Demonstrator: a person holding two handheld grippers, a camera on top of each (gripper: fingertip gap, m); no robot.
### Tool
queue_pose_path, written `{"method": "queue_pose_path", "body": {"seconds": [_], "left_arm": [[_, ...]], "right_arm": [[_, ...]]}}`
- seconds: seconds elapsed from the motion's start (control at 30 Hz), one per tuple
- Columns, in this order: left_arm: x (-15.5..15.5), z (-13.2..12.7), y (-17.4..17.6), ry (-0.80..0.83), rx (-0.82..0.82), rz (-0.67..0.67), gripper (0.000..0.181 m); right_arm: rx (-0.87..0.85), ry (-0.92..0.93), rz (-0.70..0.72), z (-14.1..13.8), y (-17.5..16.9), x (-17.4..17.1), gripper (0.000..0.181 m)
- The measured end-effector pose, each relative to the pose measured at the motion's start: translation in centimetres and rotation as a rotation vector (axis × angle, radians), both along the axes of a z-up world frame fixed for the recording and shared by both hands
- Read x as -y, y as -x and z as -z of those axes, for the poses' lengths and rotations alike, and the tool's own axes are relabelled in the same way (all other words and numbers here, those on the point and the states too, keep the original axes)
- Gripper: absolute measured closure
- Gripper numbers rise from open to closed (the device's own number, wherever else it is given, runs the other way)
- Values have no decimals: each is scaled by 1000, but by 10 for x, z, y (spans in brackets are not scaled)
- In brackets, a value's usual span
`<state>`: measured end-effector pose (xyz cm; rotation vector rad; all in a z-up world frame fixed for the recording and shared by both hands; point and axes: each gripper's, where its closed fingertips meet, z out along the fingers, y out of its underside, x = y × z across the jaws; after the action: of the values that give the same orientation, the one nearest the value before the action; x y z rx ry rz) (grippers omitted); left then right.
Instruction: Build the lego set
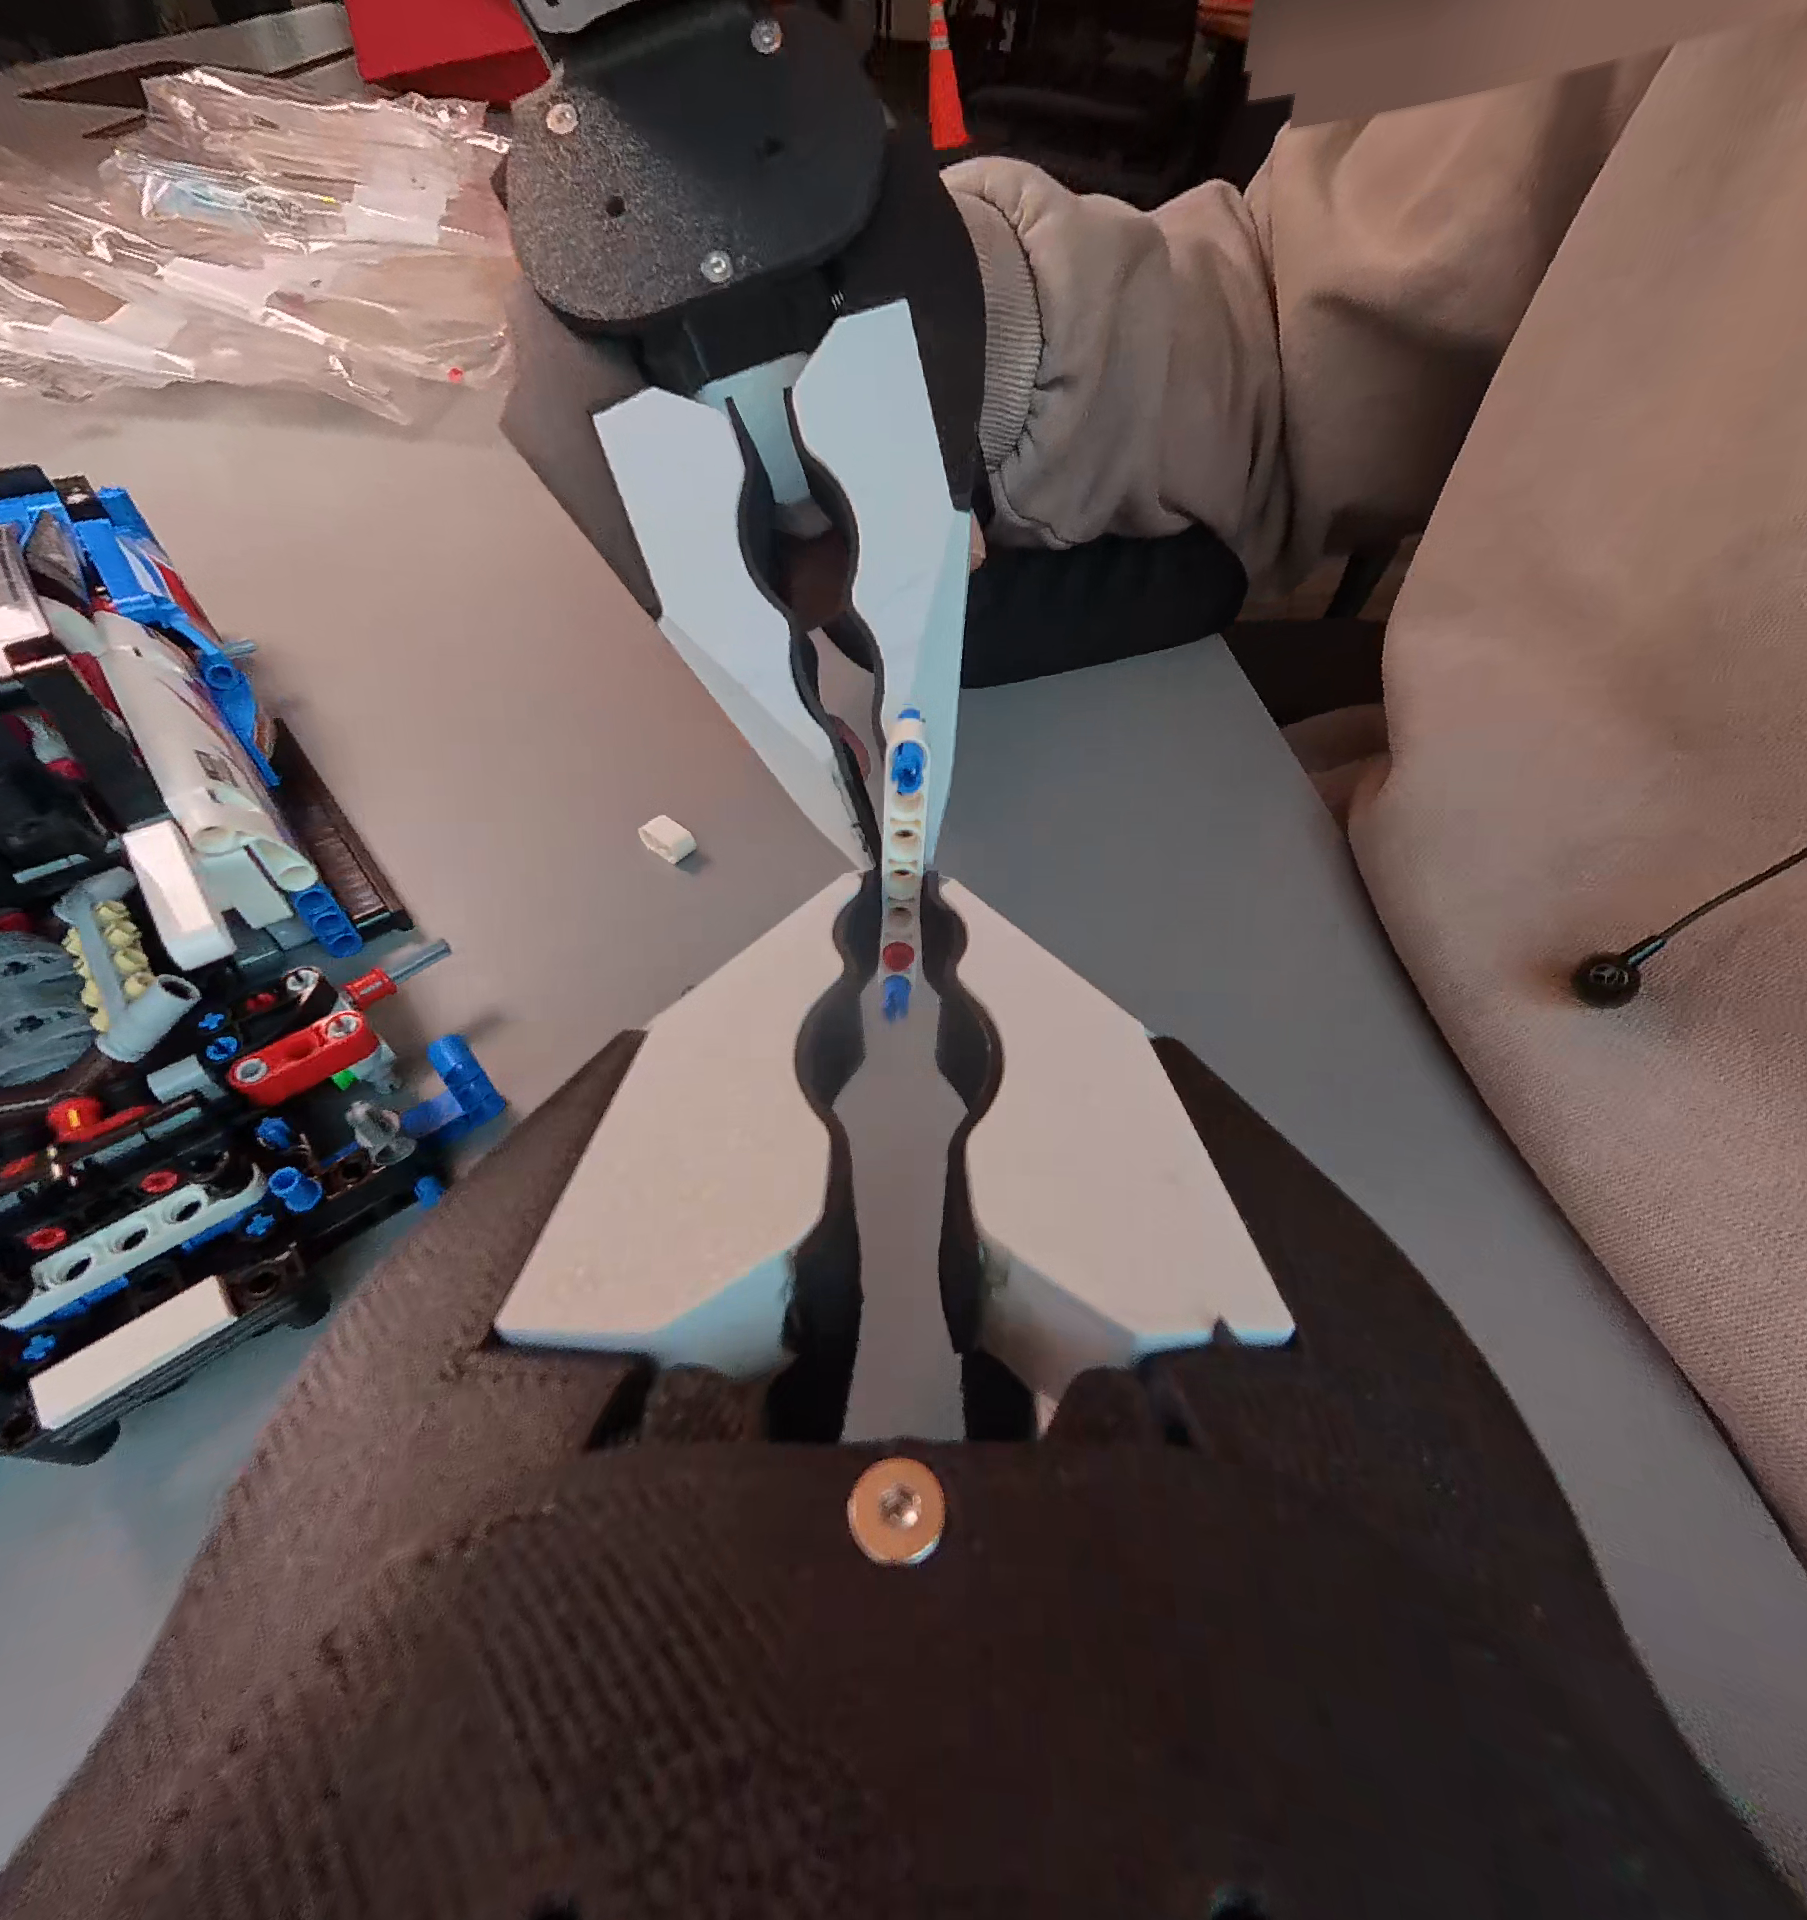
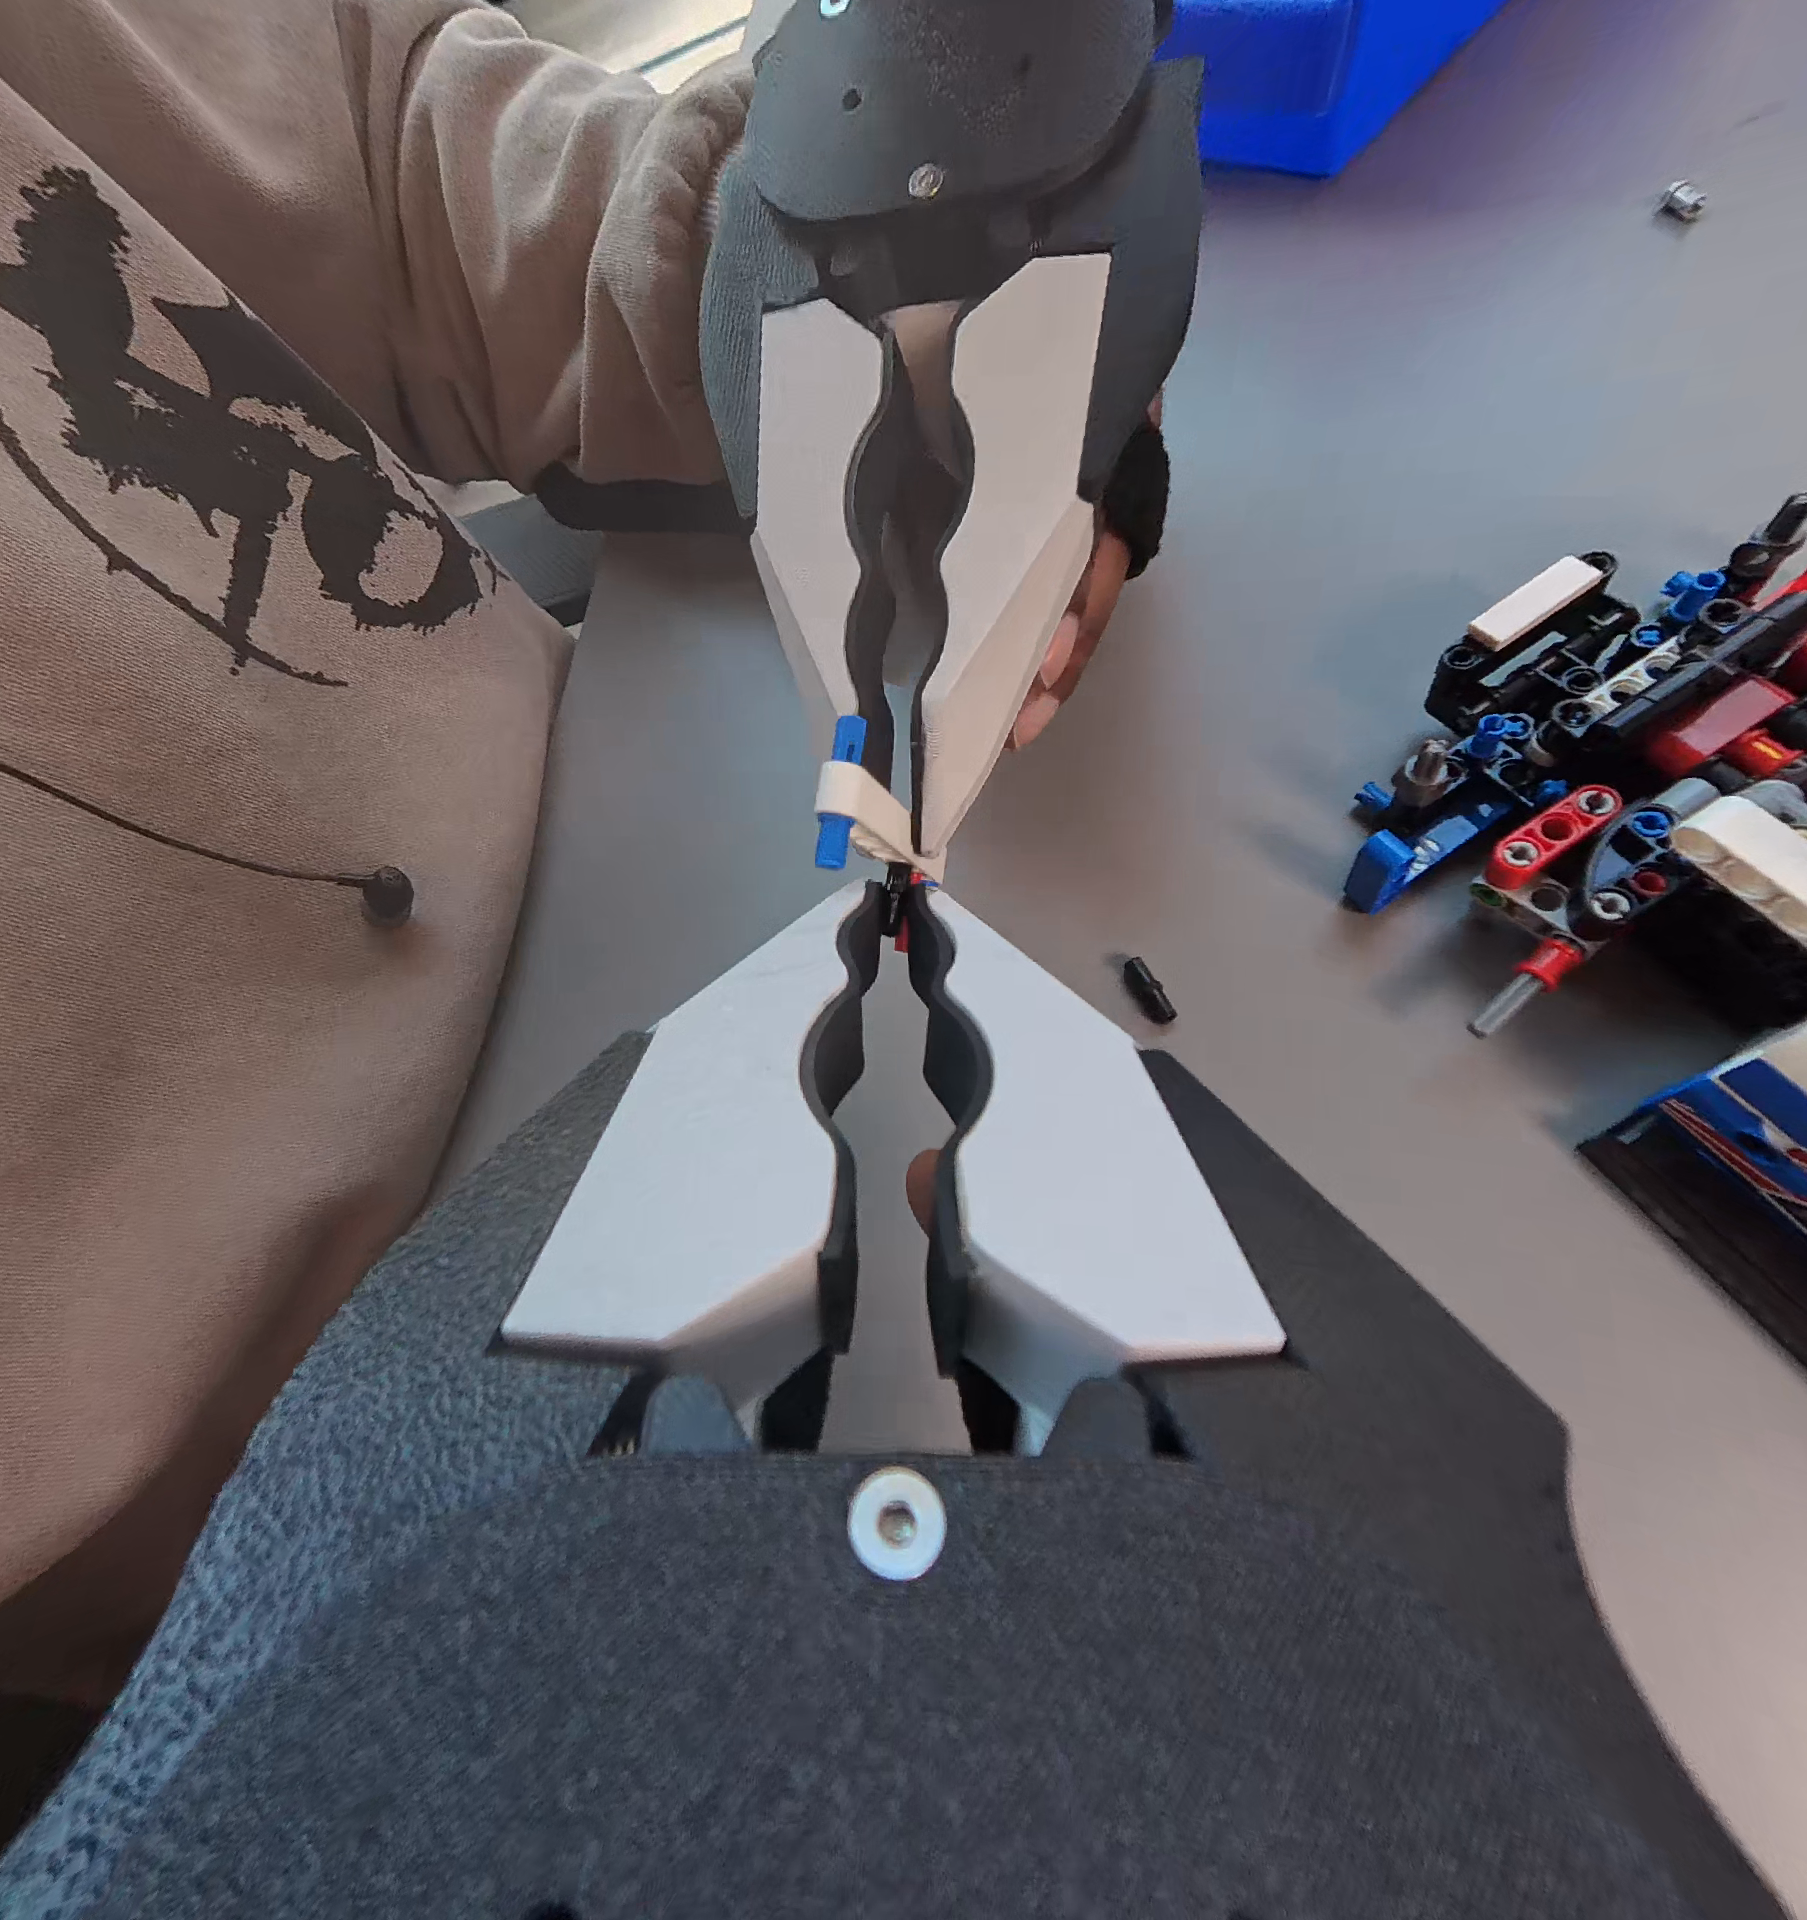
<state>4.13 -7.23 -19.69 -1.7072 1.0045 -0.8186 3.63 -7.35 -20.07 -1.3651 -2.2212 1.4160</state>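
Both views show two hand-held grippers meeting tip to tip above a grey surface (image 1: 525, 665). In the left wrist view, the left hand-held gripper (image 1: 896, 891) rises from the bottom of the frame and is clamped on the lower part of a white perforated beam (image 1: 903, 831), which stands roughly vertical at centre frame; blue pins (image 1: 907, 764) sit in its top and bottom holes and a red pin (image 1: 897, 954) just above the lower blue one. The right hand-held gripper (image 1: 883, 831) descends from the upper centre, its fingertips alongside the upper part of the same beam; whether it grips the beam cannot be told here. In the right wrist view, the right hand-held gripper (image 2: 897, 902) has its tips nearly together around a small black and red piece (image 2: 896, 909), with the beam seen edge-on directly above, held in the opposing gripper. The partly built blue, black, red and white model (image 1: 120, 935) lies at the left edge of the left wrist view. A small white connector (image 1: 667, 838) lies loose on the surface, near the model. A black pin (image 2: 1148, 987) lies right of centre in the right wrist view. Clear plastic bags (image 1: 182, 239) occupy the upper left of the left wrist view. A person's beige sweatshirt sleeve (image 1: 1138, 343) enters from the upper right.
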Motion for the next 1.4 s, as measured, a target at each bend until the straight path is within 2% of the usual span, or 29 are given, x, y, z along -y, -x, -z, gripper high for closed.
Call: {"method": "queue_pose_path", "body": {"seconds": [0.17,0.3,0.4,0.57,0.63,0.73,0.8,1.03,1.1,1.4], "left_arm": [[-3,-12,3,-19,81,-29,175],[-11,-37,13,-26,254,-93,175],[-16,-52,21,-32,354,-135,175],[-17,-80,30,-4,588,-147,175],[-17,-90,32,26,703,-132,176],[-16,-98,35,55,800,-120,176],[-15,-99,35,45,802,-115,176],[-10,-95,28,-63,626,-110,175],[-10,-98,28,-70,637,-106,175],[-7,-97,15,-71,615,-62,175]], "right_arm": [[-47,87,33,-11,4,-3,179],[-184,209,116,-36,14,-11,179],[-286,229,185,-51,21,-16,180],[-469,335,271,-79,29,-19,180],[-528,344,289,-87,30,-17,180],[-594,258,324,-94,32,-17,180],[-598,223,338,-95,32,-16,181],[-501,219,301,-91,27,-11,180],[-503,264,311,-94,27,-11,180],[-472,254,268,-86,24,1,181]]}}
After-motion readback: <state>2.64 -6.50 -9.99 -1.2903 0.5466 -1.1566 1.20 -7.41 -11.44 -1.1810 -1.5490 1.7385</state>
